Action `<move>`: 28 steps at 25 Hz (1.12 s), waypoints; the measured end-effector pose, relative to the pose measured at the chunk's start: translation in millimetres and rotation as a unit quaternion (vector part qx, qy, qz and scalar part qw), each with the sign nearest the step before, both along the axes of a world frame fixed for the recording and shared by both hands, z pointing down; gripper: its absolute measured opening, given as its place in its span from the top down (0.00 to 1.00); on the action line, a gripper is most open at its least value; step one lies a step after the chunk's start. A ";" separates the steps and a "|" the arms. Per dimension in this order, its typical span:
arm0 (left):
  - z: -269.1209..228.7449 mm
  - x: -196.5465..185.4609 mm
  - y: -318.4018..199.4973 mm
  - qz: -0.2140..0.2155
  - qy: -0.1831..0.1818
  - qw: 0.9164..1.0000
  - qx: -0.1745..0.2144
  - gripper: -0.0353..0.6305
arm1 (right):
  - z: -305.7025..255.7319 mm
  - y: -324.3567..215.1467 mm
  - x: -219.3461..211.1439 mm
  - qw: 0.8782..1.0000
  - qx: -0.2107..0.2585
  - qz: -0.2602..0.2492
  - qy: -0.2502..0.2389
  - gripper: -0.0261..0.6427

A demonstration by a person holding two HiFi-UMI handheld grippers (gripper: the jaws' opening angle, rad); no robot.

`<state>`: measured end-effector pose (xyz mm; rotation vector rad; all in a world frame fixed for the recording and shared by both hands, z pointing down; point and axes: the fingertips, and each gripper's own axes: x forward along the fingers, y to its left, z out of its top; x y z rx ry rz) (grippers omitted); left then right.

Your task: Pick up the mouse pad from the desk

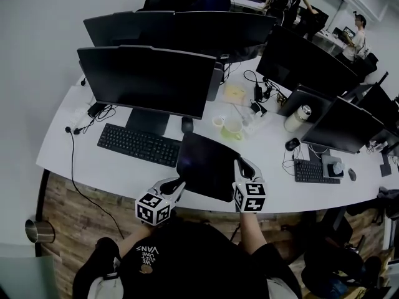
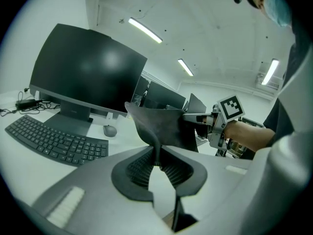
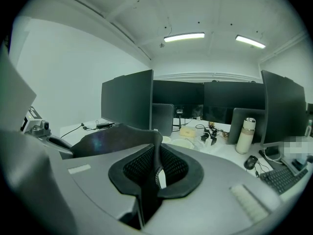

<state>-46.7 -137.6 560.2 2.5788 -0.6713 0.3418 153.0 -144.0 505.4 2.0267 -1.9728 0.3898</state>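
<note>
A thin black mouse pad (image 1: 209, 162) hangs lifted off the white desk (image 1: 87, 157), held by its two near corners. My left gripper (image 1: 178, 185) is shut on the pad's left near corner; in the left gripper view the mouse pad (image 2: 159, 124) rises crumpled from between the jaws. My right gripper (image 1: 243, 167) is shut on the right near corner. In the right gripper view the mouse pad (image 3: 115, 138) stretches left from the closed jaws. The right gripper (image 2: 193, 117) also shows across the pad in the left gripper view.
A black keyboard (image 1: 139, 144), a grey mouse (image 1: 187, 125) and a large monitor (image 1: 144, 80) sit left of and behind the pad. A yellow-green mug (image 1: 232, 128), cables and a white bottle (image 1: 297, 118) stand behind right. More monitors fill the far desk.
</note>
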 end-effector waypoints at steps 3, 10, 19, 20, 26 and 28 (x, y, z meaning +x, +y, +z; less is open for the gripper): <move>-1.0 1.4 2.0 0.003 0.001 1.000 0.000 0.88 | -1.2 3.0 1.7 1.000 0.000 0.002 0.003 0.90; 0.8 5.3 4.3 0.004 0.003 1.000 -0.005 0.88 | -0.1 3.7 5.4 1.000 -0.003 0.002 0.008 0.90; 5.7 8.1 4.9 -0.009 0.006 1.000 -0.013 0.88 | 4.5 2.3 9.1 1.000 -0.007 -0.006 0.010 0.90; 5.8 8.6 5.3 -0.011 0.006 1.000 -0.013 0.88 | 4.7 2.3 9.7 1.000 -0.007 -0.006 0.010 0.90; 7.2 10.2 6.4 -0.017 0.006 1.000 -0.015 0.88 | 6.2 1.8 11.8 1.000 -0.007 -0.011 0.010 0.90; 8.1 11.3 6.9 -0.018 0.006 1.000 -0.016 0.88 | 6.6 1.4 12.7 1.000 -0.007 -0.013 0.009 0.90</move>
